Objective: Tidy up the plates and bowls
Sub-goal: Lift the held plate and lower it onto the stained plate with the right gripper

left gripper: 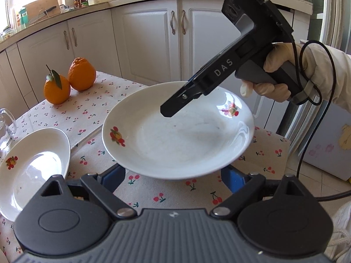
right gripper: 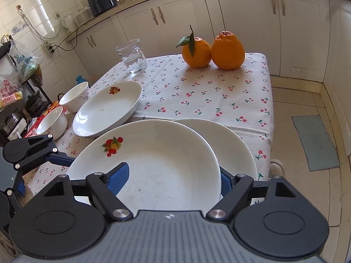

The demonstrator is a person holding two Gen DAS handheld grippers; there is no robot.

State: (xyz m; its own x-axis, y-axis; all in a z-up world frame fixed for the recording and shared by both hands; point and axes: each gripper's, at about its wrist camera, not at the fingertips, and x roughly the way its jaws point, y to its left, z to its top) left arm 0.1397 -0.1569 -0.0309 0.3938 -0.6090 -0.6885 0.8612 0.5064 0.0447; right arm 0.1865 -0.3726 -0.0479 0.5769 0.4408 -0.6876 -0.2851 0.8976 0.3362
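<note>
Where the plate is: the plate [right gripper: 166,164] is at the near corner of the surface [right gripper: 208,92], on the cherry-print cloth, between both sets of tongs.
Plate, look: round, white and glossy, with a shallow well and a broad sloping rim. There is a red-and-yellow fruit motif on the rim and a second one on the opposite side. Faint grey marks show in the well.
Plate, seating: it overlaps a second plate [right gripper: 237,149], plain white, which shows past its right edge. Whether it rests on that one or is held just above it cannot be told.
Left tongs [left gripper: 173,175]: spread wide, with both blue pads tucked under the plate's near rim and not clamped.
Right tongs [right gripper: 173,171]: apart. One blue pad [right gripper: 118,179] is over the plate's well and the other is behind its rim. Whether they press on the plate cannot be told.
Hand: a gloved hand [left gripper: 276,76] grips the right tongs' handle.
Third plate [right gripper: 107,107]: same white with a fruit motif, lying further left on the cloth, apart from the pair.
Bowls: two white bowls [right gripper: 75,99] sit at the left edge, beside the third plate.
Far end: two oranges [right gripper: 228,50] touch each other, and one has a leaf. A clear glass mug [right gripper: 132,57] stands to their left.
</note>
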